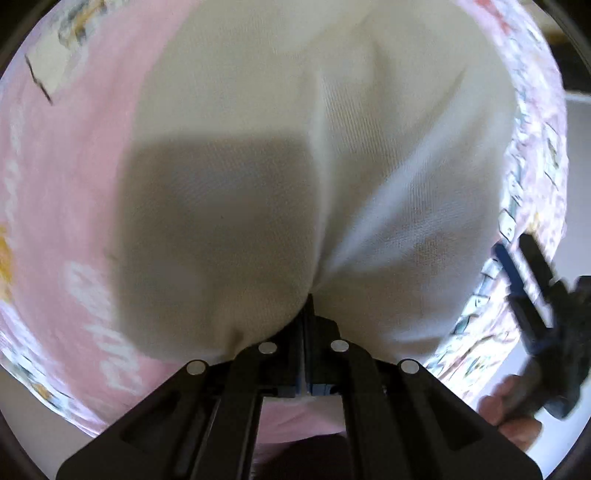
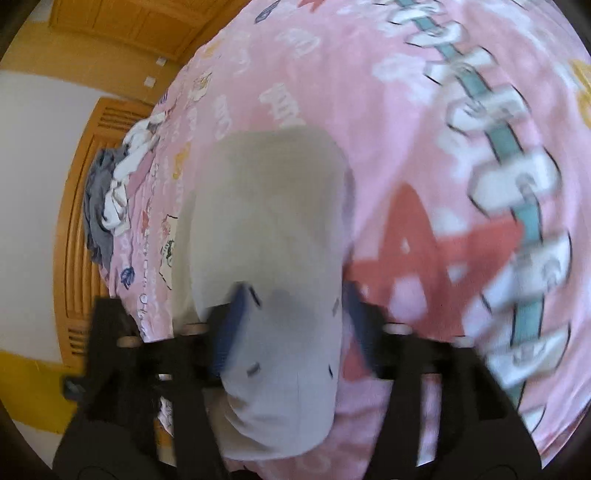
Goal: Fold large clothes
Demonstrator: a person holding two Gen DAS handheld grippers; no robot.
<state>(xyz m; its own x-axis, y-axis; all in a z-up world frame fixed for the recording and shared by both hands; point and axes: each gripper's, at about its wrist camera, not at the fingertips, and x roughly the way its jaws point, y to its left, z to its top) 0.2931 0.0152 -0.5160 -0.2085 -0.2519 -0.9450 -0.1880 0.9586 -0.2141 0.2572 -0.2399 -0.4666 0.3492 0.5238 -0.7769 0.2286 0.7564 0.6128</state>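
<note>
The cream garment (image 1: 332,155) lies on a pink printed bedspread (image 1: 70,206) and fills most of the left wrist view. The left gripper (image 1: 309,299) is closed on a pinch of this cloth, and creases fan out from the pinch point. A dark shadow lies on the cloth to the left of the pinch.

In the right wrist view the same garment (image 2: 269,229) lies as a long folded strip running away from the camera. The right gripper (image 2: 291,321) stands with its jaws apart. The near end of the strip lies between the blue pads (image 2: 231,332); the picture is blurred, and the pads do not appear to press on it. In the left wrist view the right gripper (image 1: 524,266) shows at the right edge, beside the garment's right border, with the person's hand (image 1: 509,413) below it.

A heap of grey and white clothes (image 2: 110,192) lies at the far left edge of the bedspread, well apart from the garment. Behind it stands a slatted wooden headboard (image 2: 74,236) against a white wall (image 2: 29,155). A wooden cabinet (image 2: 122,22) shows at top left.

The bedspread is bare to the right of the strip, apart from its own print: a red star (image 2: 417,254), a teal band (image 2: 517,177) and white lettering. The lettering is too blurred to read.
</note>
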